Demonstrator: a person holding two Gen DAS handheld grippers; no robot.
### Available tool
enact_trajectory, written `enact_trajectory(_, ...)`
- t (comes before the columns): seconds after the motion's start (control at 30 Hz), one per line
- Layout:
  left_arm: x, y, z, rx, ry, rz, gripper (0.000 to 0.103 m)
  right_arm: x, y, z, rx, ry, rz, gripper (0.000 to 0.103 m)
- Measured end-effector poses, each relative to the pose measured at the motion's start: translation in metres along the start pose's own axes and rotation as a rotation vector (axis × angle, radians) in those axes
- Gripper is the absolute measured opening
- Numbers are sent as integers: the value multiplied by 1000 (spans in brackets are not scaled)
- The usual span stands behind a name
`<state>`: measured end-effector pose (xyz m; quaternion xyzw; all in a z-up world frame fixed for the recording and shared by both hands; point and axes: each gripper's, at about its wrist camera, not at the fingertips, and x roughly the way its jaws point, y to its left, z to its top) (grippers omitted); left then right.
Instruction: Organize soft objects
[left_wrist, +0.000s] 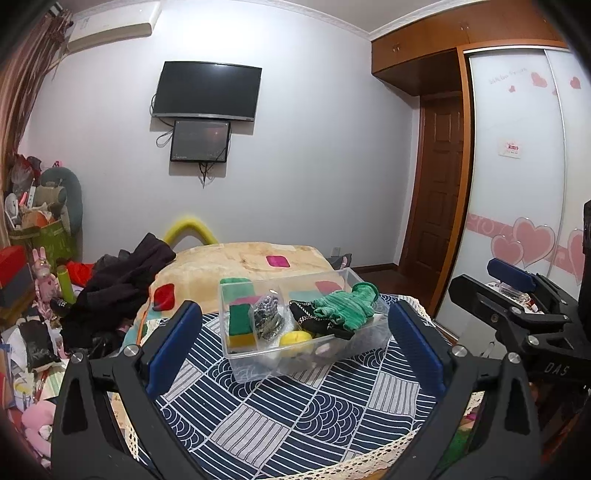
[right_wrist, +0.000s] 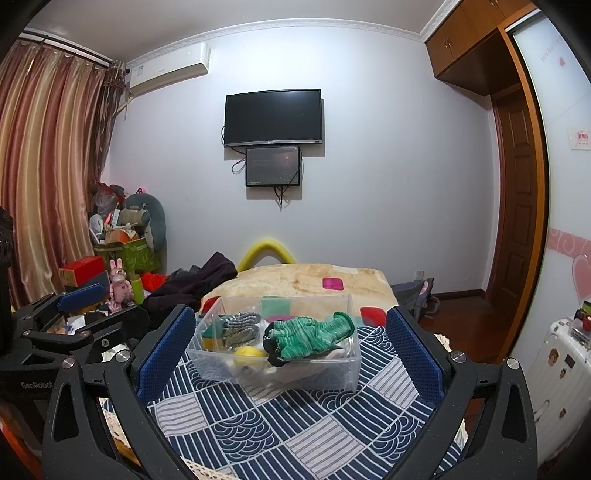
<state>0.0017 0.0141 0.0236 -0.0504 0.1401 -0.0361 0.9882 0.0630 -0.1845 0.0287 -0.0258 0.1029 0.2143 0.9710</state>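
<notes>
A clear plastic bin (left_wrist: 258, 365) (right_wrist: 332, 373) stands on the blue patterned tablecloth (left_wrist: 295, 417) (right_wrist: 295, 424). It holds a green and yellow sponge (left_wrist: 241, 326), grey gloves (left_wrist: 266, 317) (right_wrist: 240, 325), a yellow ball (left_wrist: 295, 339) (right_wrist: 249, 351), a dark sock (left_wrist: 314, 321) and a green knitted glove (left_wrist: 343, 304) (right_wrist: 310, 334) on top. My left gripper (left_wrist: 295, 347) is open and empty, short of the bin. My right gripper (right_wrist: 291, 354) is open and empty, also short of the bin, and shows at the right of the left wrist view (left_wrist: 517, 295).
Behind the table lies a beige blanket (left_wrist: 240, 266) (right_wrist: 314, 277) with dark clothes (left_wrist: 122, 288) (right_wrist: 199, 280) on it. Toys and boxes (left_wrist: 33, 258) (right_wrist: 110, 266) crowd the left. A white suitcase (right_wrist: 554, 362) stands right, by the wardrobe (left_wrist: 517, 166).
</notes>
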Motion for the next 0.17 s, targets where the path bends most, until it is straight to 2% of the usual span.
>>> enact_trajectory(0.17,2,0,-1,-4,10,-9,102,1,-2,0,8,6,-1,103)
